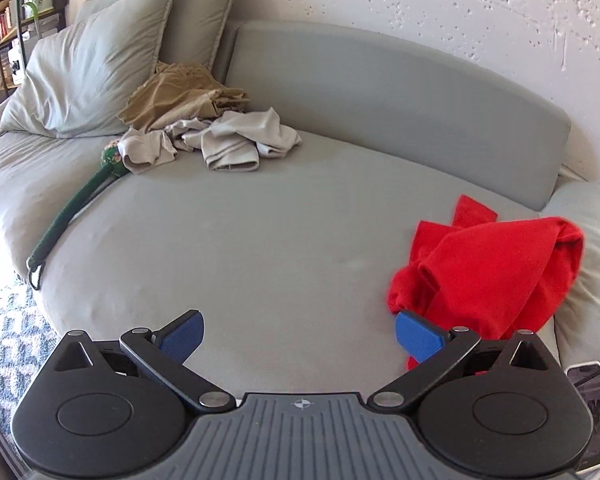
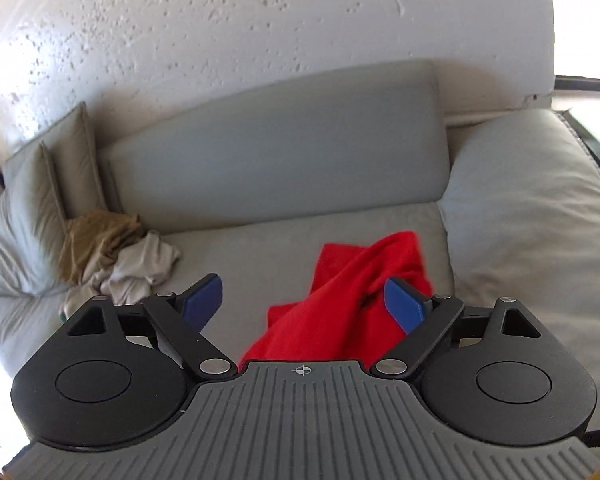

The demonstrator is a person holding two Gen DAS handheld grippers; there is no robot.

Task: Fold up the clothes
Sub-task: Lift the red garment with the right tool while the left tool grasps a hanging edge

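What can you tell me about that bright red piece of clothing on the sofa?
The red garment is a soft, plain, knit-looking cloth with no print, lying crumpled and unfolded in a loose heap. It sits on the grey sofa seat near the pale cushion at its right end and seems to touch it. A flat strip sticks up behind the heap. In the right wrist view it lies between open blue fingers, which do not clamp it.

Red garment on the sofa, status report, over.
Left gripper open, empty. Right gripper open, not gripping. Red garment crumpled, unfolded on sofa seat. Beige clothes pile far off, not obstructing.
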